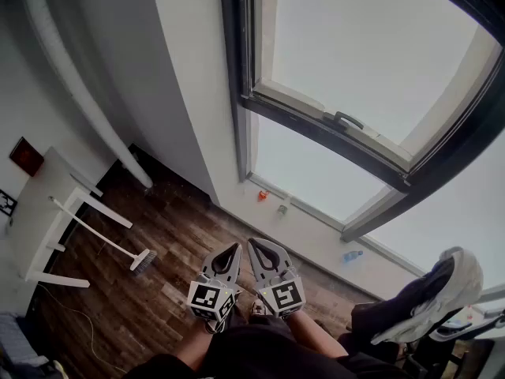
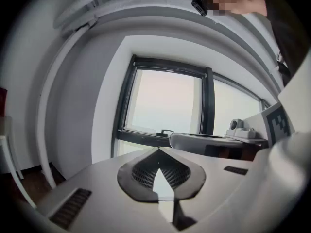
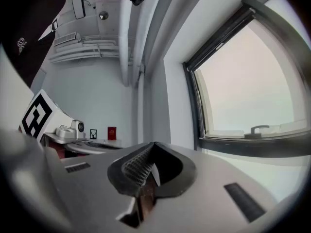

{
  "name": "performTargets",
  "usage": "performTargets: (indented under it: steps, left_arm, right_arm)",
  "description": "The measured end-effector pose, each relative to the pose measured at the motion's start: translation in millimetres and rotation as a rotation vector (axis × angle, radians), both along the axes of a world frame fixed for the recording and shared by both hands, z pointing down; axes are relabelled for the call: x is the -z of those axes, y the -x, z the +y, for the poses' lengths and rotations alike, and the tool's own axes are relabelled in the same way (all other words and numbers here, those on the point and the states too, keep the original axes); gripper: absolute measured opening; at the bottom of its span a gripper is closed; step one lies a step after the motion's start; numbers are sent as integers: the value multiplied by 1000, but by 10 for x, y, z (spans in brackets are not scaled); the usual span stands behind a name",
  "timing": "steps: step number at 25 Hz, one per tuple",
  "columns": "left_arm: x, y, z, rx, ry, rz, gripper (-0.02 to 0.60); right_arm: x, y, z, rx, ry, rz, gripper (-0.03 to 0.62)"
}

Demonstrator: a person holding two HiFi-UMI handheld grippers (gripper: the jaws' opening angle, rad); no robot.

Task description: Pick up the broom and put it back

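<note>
The broom (image 1: 102,234) is being left lying flat on the wooden floor (image 1: 170,235), untouched, out at about ten o'clock from both pairs of tongs in the head view. Its long axis is being read as running from ten o'clock to four o'clock. The brush head is at the four o'clock end, nearer the tongs, and the pale handle is stretching away toward the white bench (image 1: 35,212).

The left tongs (image 1: 233,251) are being held nearer to it than the right tongs (image 1: 256,245), though both are being kept well apart from it, side by side above the person's lap. They are being pointed toward twelve o'clock at the wall under the window (image 1: 371,61), not toward the broom. A swing to the left is therefore being judged as the coming need, with the left tongs the likelier to be used on the handle.

Both pairs are being kept pressed together. In the left gripper view the left tongs (image 2: 158,152) are being shown with tips meeting and nothing between them. In the right gripper view the right tongs (image 3: 153,144) are likewise being shown closed and empty.

The broom is being missed by both gripper views. The far tip of the handle is being lost against the white bench, so contact there cannot be told. The place where the broom belongs is not being shown.
</note>
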State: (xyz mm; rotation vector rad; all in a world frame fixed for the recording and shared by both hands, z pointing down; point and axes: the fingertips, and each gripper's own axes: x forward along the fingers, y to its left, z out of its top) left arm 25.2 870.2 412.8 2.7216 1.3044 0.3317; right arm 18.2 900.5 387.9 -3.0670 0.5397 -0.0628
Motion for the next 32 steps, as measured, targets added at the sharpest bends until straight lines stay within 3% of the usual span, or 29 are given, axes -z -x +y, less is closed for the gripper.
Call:
performTargets:
  steps: [18,22,32]
  left_arm:
    - [-101,-813,-1710,329,-18,-13,0]
    - [-179,-984,-2323,449,-17,-39,0]
    - [-75,-1220,-3934,699,15,-21,0]
  right_arm:
    - [-50,-961,-1470,239,-52,12,21]
    - [-151,-1164,-2044,344,-43,-27,21]
    - [-36,-1523,-3739,607,-8,-9,21]
